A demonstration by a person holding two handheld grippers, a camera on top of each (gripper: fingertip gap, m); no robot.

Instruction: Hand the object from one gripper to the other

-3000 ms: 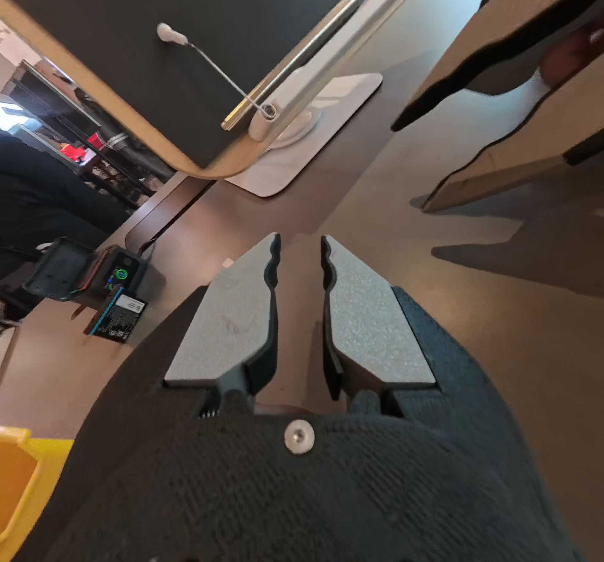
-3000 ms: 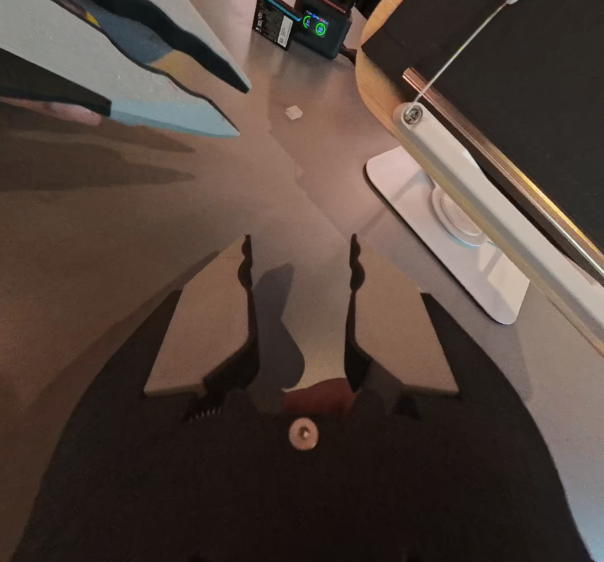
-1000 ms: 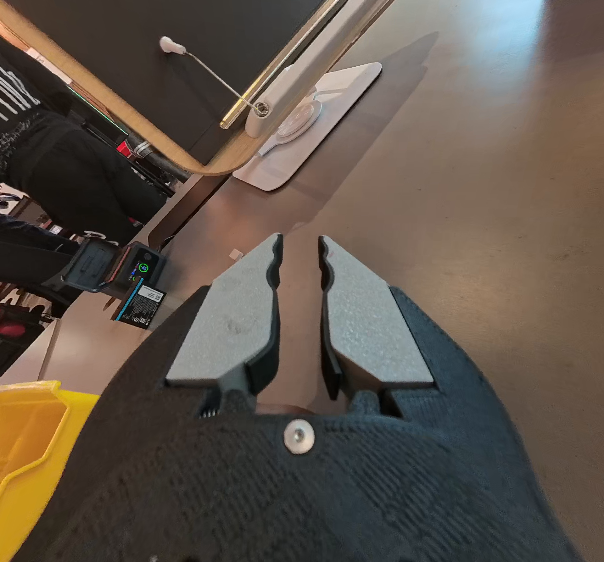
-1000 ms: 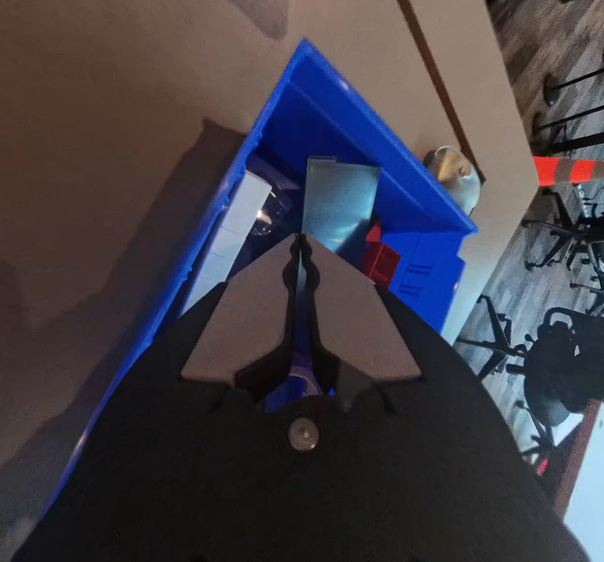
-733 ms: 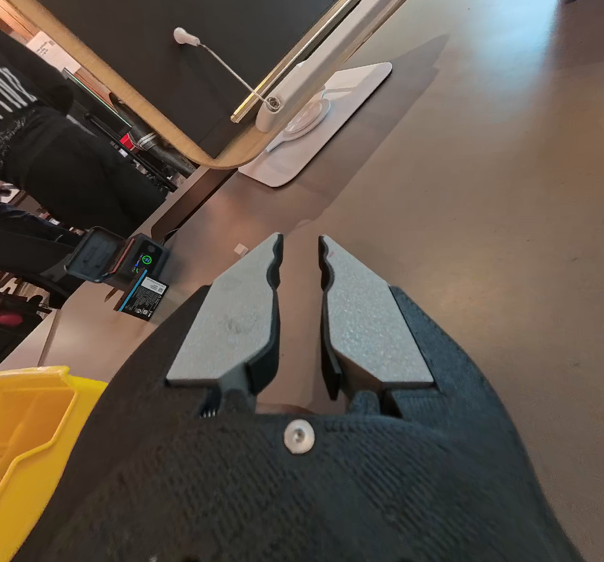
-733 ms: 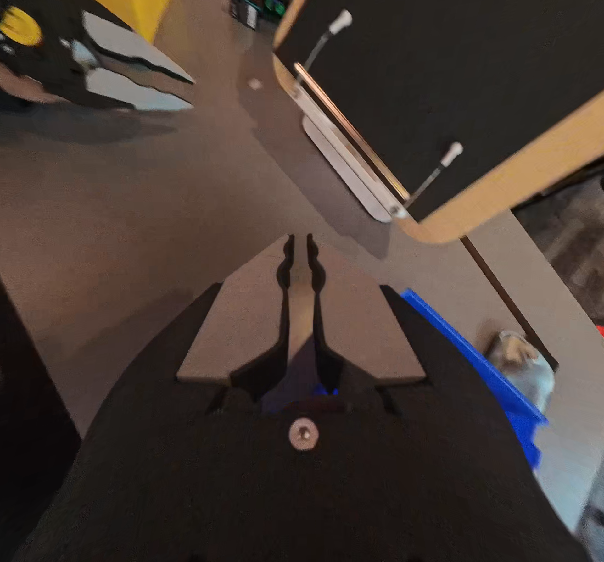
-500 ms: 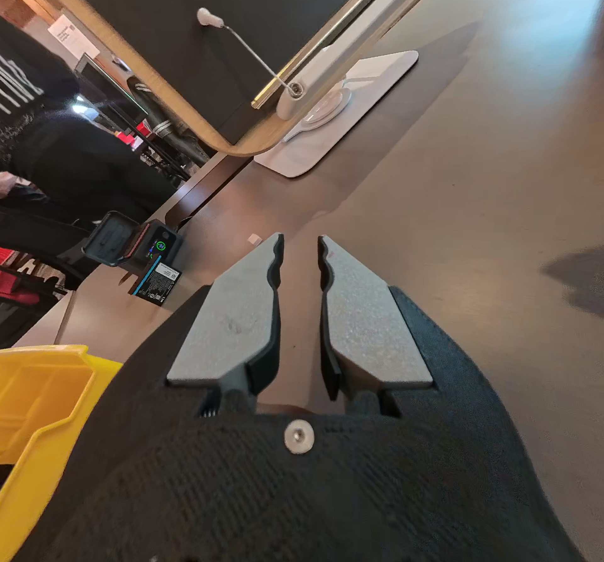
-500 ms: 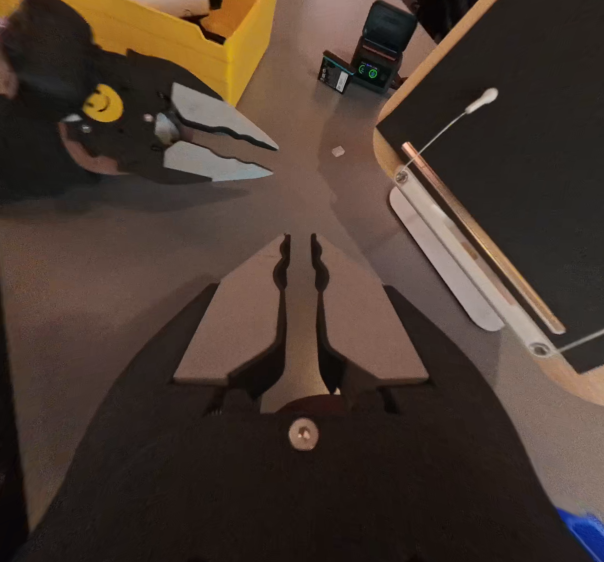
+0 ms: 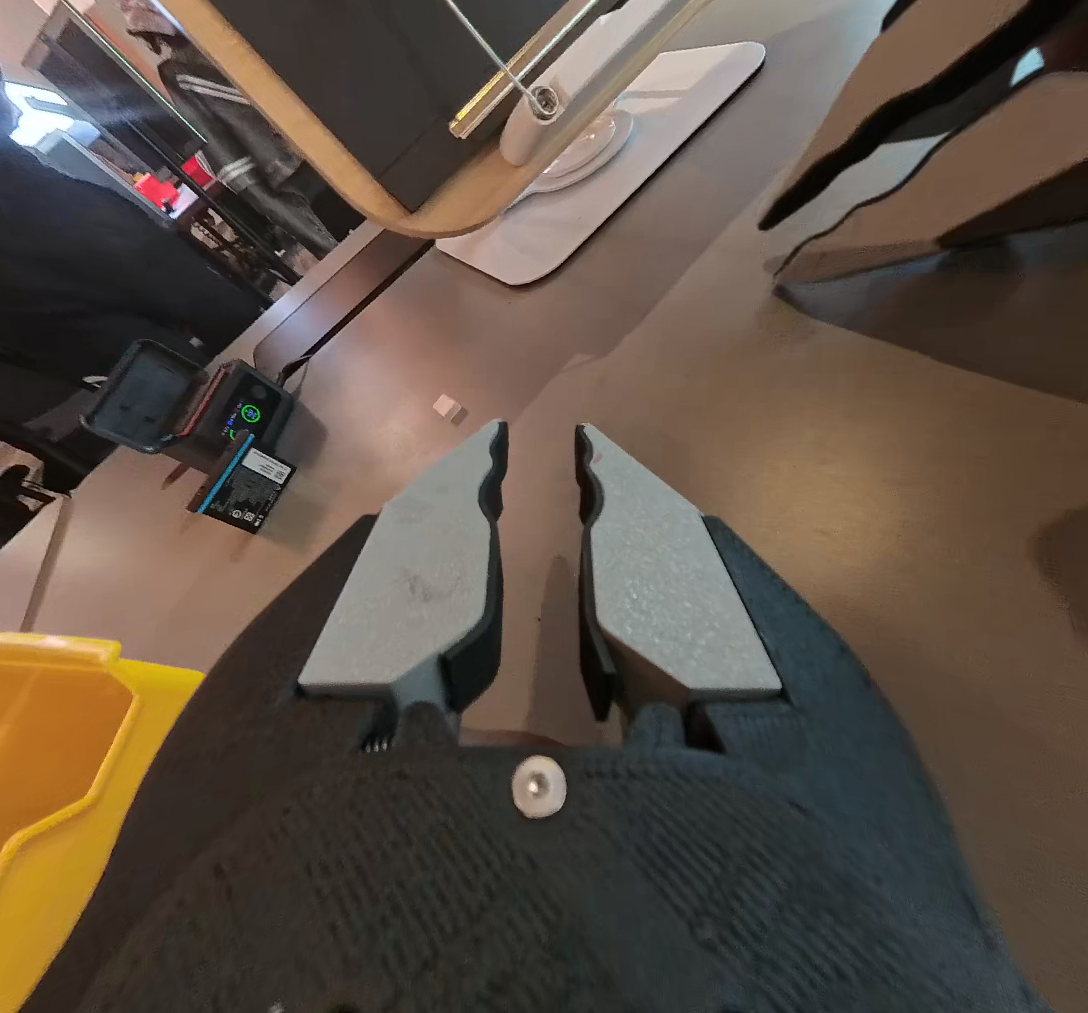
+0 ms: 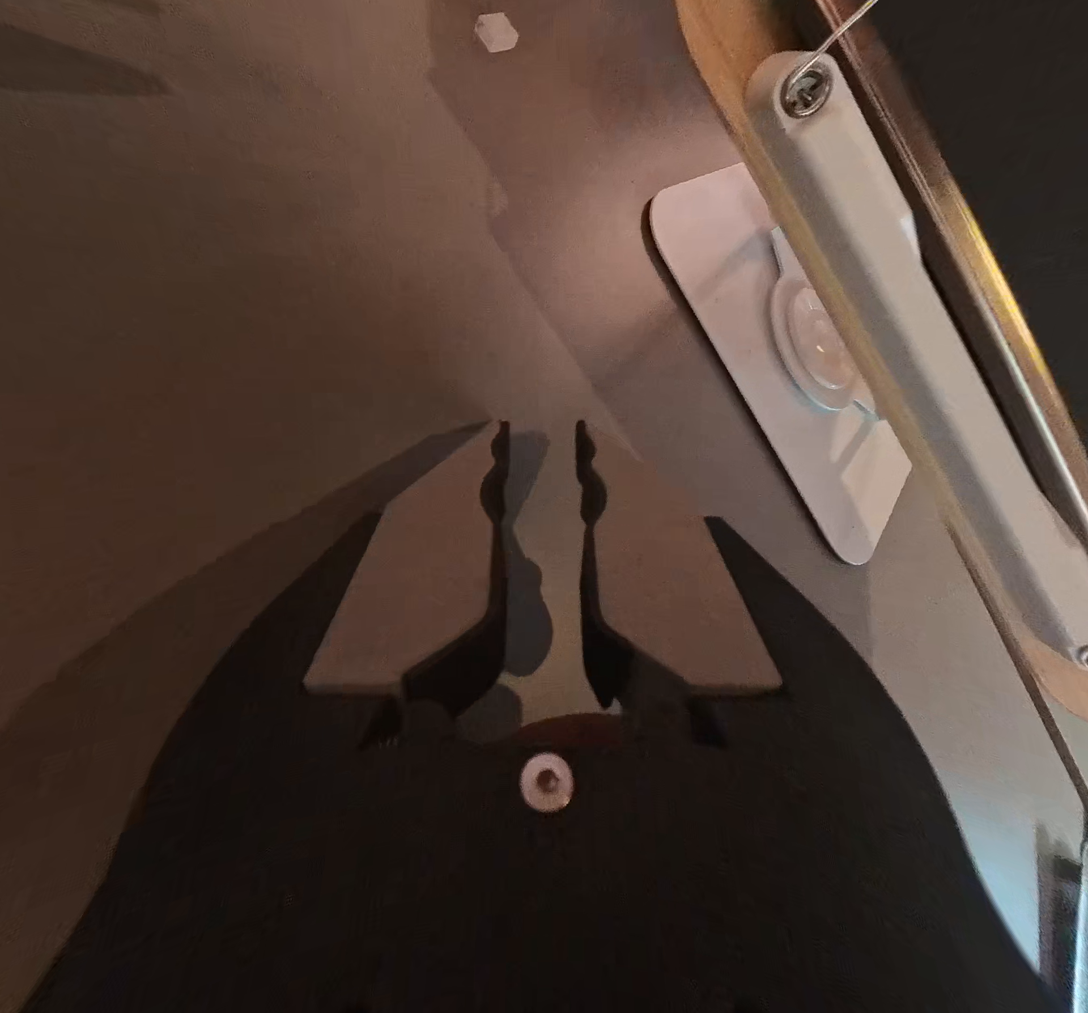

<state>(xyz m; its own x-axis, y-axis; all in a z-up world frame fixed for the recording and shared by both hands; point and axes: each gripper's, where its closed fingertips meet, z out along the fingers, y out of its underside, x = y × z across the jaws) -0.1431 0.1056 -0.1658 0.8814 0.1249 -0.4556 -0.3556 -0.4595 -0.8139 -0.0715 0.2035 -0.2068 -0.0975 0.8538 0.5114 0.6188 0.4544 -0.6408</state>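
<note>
Ahead of the left claw (image 9: 538, 437) the bench (image 9: 765, 513) lies bare, but the right claw (image 9: 783, 242) hangs close at the front right. A white base (image 9: 594, 207) and slanted board (image 9: 365, 42) wall off the far side; a yellow bin (image 9: 59, 749), charger (image 9: 235, 401) and small box (image 9: 247, 490) crowd the left.

Right gripper (image 10: 538, 425) swung back from the blue bin toward the board stand (image 10: 777, 348), nothing between its parted fingers (narrower than at first), now close beside left gripper (image 9: 538, 428).
</note>
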